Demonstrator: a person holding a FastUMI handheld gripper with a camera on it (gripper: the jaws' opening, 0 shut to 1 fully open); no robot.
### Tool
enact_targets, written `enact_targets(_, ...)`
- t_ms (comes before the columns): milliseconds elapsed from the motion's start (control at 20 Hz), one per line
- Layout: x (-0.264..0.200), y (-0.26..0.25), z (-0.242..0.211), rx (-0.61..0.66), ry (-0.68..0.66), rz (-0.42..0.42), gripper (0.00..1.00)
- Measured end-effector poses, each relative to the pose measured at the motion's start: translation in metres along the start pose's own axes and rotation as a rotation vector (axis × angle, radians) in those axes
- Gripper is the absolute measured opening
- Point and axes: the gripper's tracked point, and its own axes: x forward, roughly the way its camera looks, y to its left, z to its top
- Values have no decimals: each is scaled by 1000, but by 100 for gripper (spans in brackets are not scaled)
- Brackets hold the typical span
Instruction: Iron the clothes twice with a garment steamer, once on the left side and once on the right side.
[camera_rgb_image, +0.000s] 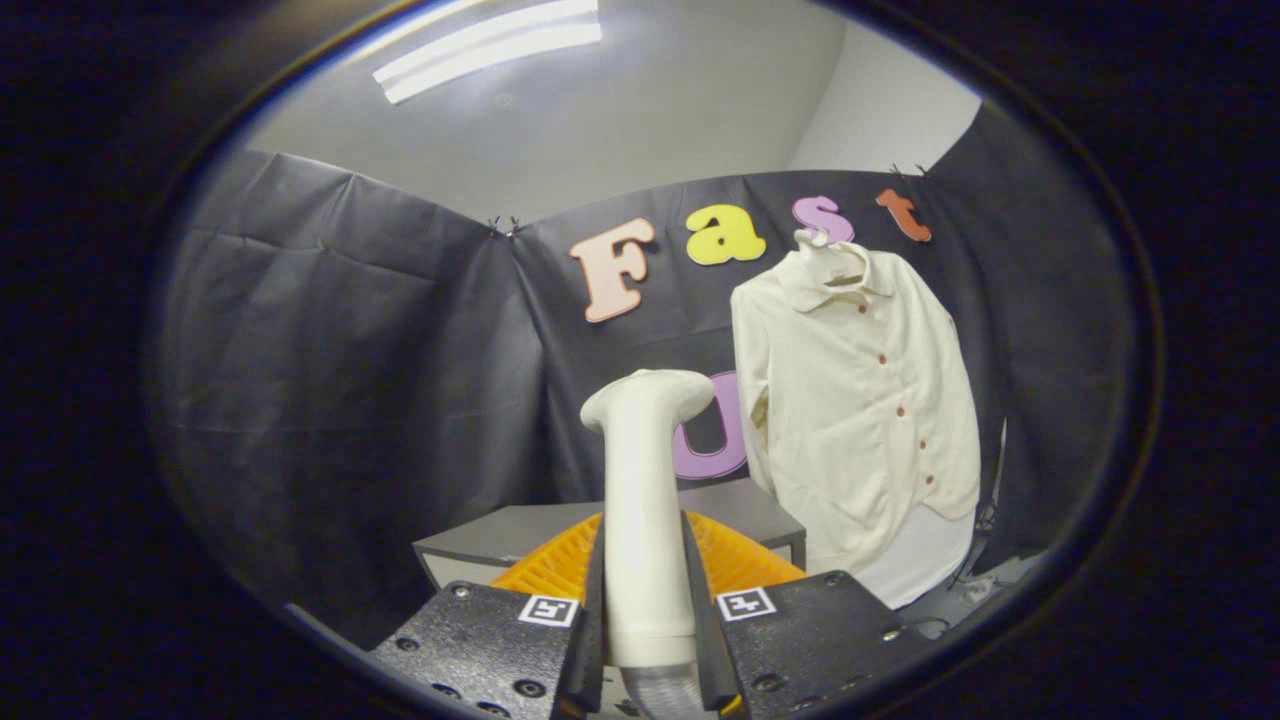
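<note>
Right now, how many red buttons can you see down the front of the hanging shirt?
5 small red buttons run down the cream shirt's placket beyond the fingers' white steamer handle; folds may hide more.

The steamer (645, 500) stands upright between the claw (646, 610) fingers, the table (745, 512) beyond them, the shirt (860, 400) hanging right of it.

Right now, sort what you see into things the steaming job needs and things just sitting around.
Needed for the job:
- garment steamer, clamped upright between the gripper fingers
- cream button-up shirt, hanging against the booth wall beyond the steamer

Just sitting around:
- orange ribbed basket, behind the fingers
- grey table, under the basket
</note>
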Motion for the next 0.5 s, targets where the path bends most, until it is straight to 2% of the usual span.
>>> enact_targets(100, -5, 19, 8, -42, -23, -2, 36)
enact_targets(250, -13, 44, 10, -41, -28, 25, 36)
enact_targets(500, -21, 52, 6, -15, -20, 8, 36)
